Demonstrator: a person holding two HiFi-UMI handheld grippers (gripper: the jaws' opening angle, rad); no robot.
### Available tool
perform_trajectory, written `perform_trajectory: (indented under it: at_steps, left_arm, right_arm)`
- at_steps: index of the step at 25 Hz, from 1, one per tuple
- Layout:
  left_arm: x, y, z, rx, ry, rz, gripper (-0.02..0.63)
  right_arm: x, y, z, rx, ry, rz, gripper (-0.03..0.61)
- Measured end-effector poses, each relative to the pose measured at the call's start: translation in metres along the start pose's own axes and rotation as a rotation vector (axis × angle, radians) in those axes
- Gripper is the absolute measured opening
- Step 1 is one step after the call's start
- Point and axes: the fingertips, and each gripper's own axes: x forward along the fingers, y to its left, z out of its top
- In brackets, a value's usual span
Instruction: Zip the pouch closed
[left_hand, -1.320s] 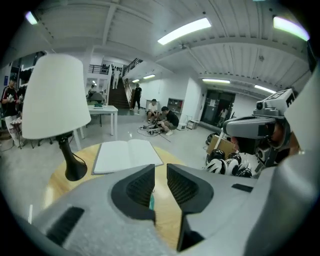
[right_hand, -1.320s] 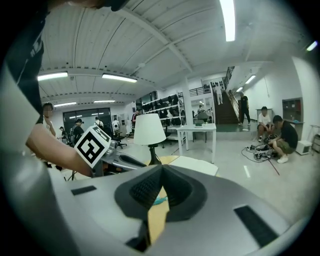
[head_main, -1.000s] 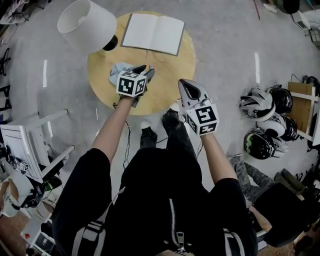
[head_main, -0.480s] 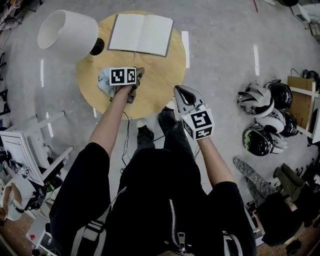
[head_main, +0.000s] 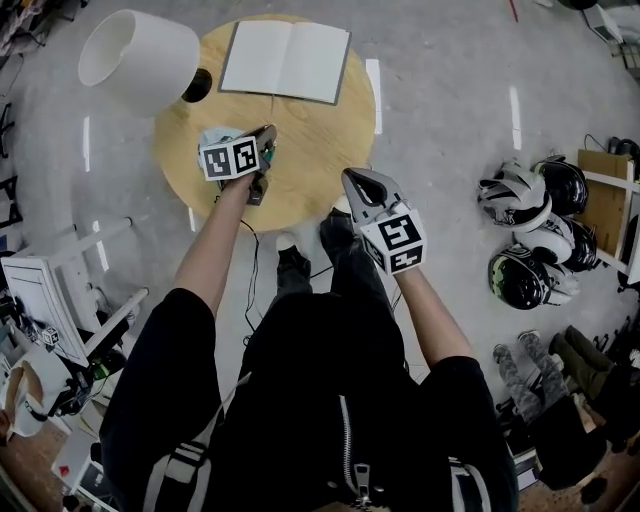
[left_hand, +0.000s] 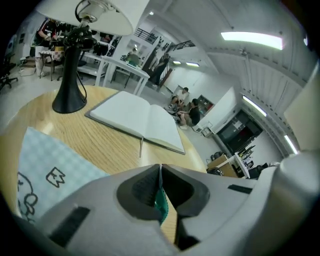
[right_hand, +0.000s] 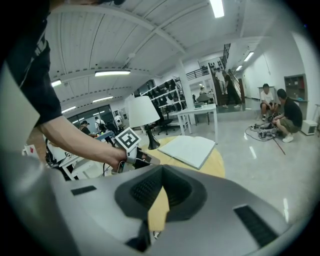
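The pouch (head_main: 213, 138) is pale blue check with small drawings and lies on the round wooden table (head_main: 310, 150), left of centre. In the left gripper view the pouch (left_hand: 45, 165) fills the lower left. My left gripper (head_main: 266, 134) sits at its right end. Its jaws are closing, and a thin teal strip (left_hand: 161, 204) of the pouch is pinched between the left gripper (left_hand: 160, 169) pads. My right gripper (head_main: 352, 181) hovers off the table's near right edge, away from the pouch. The right gripper (right_hand: 162, 171) is shut and empty.
An open notebook (head_main: 285, 60) lies at the back of the table. A white-shaded lamp (head_main: 138, 60) on a black base stands at the back left. Several helmets (head_main: 530, 230) lie on the floor to the right. A white chair (head_main: 60, 290) is at the left.
My left gripper has dropped onto the pouch's right end, rolled, and closed from open onto the teal strip. My right gripper has sunk a little beside the table edge.
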Motion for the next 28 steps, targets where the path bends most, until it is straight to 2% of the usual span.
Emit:
perform_trajectory:
  at_steps: [7, 16, 21, 28]
  left_arm:
    - [-0.063, -0.012, 0.021, -0.003, -0.158, -0.094, 0.012]
    - [-0.168, -0.003, 0.038, -0.017, -0.350, -0.113, 0.011]
    - [-0.221, 0.006, 0.040, 0.004, -0.434, -0.113, 0.011]
    - [-0.290, 0.000, 0.045, 0.012, -0.533, -0.165, 0.011]
  right_arm:
    - [0.014, 0.053, 0.022, -0.053, -0.041, 0.054, 0.005]
    - [0.027, 0.136, 0.051, -0.145, -0.103, 0.127, 0.005]
    - [0.027, 0.177, 0.064, -0.195, -0.136, 0.125, 0.005]
    - [0.028, 0.234, 0.087, -0.289, -0.178, 0.119, 0.006]
